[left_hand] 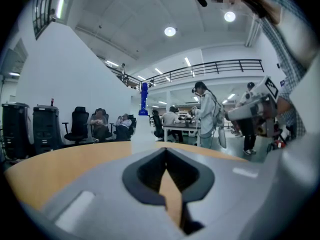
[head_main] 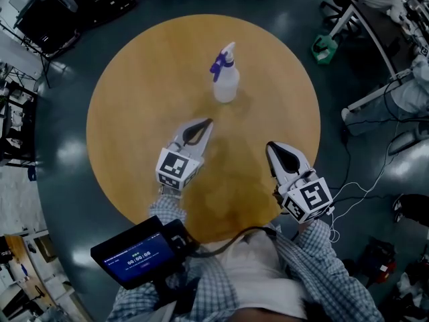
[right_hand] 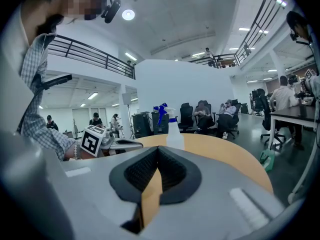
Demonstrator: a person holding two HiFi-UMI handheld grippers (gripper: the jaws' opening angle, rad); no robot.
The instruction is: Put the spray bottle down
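The spray bottle (head_main: 226, 79), clear with a blue and white trigger head, stands upright on the far half of the round wooden table (head_main: 134, 113), with nothing touching it. My left gripper (head_main: 204, 123) is shut and empty over the table's middle, a short way on the near side of the bottle. My right gripper (head_main: 271, 148) is also shut and empty, nearer the table's right front edge. In the left gripper view the bottle (left_hand: 143, 120) stands ahead, slightly left of the jaws. The right gripper view shows the bottle (right_hand: 174, 132) ahead and the left gripper (right_hand: 122, 145) at its left.
A hand-held screen (head_main: 136, 255) hangs in front of the person's body. Around the table lie dark floor, a green object (head_main: 324, 47), desks (head_main: 375, 25) and cables at the right. Office chairs with seated people (right_hand: 220, 116) and standing people (left_hand: 205, 114) are farther off.
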